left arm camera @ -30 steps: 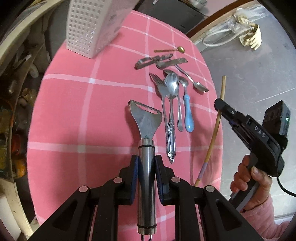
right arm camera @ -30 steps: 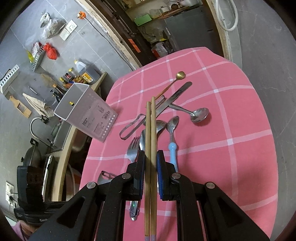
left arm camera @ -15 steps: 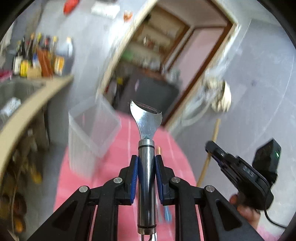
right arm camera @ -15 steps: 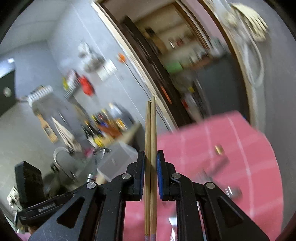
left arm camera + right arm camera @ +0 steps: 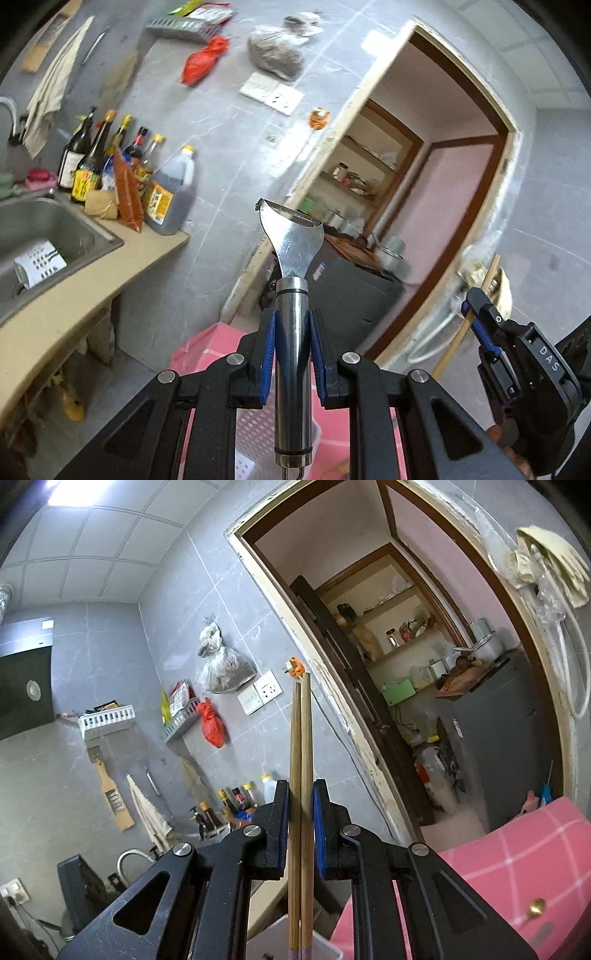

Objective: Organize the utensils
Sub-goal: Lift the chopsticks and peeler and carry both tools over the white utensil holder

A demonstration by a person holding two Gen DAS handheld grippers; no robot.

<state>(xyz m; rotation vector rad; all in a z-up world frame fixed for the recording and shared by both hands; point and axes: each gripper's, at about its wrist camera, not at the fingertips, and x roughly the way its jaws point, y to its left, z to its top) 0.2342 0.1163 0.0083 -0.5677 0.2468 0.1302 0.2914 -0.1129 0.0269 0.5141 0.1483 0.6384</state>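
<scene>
My left gripper [image 5: 291, 354] pinches the steel-handled, flat-bladed peeler [image 5: 291, 295] by its handle, blade forward. My right gripper [image 5: 301, 830] clamps the paired wooden chopsticks [image 5: 301, 760] together, both raised above the pink checked tablecloth [image 5: 517, 856], likely for binning.

Both wrist cameras ride just behind their claws, looking out nearly level across the kitchen. The left view faces the doorway [image 5: 424, 206] with the sink [image 5: 44, 236] at left. The right view shares that doorway [image 5: 406, 664], the bottles and a corner of the pink desk [image 5: 517, 867].
</scene>
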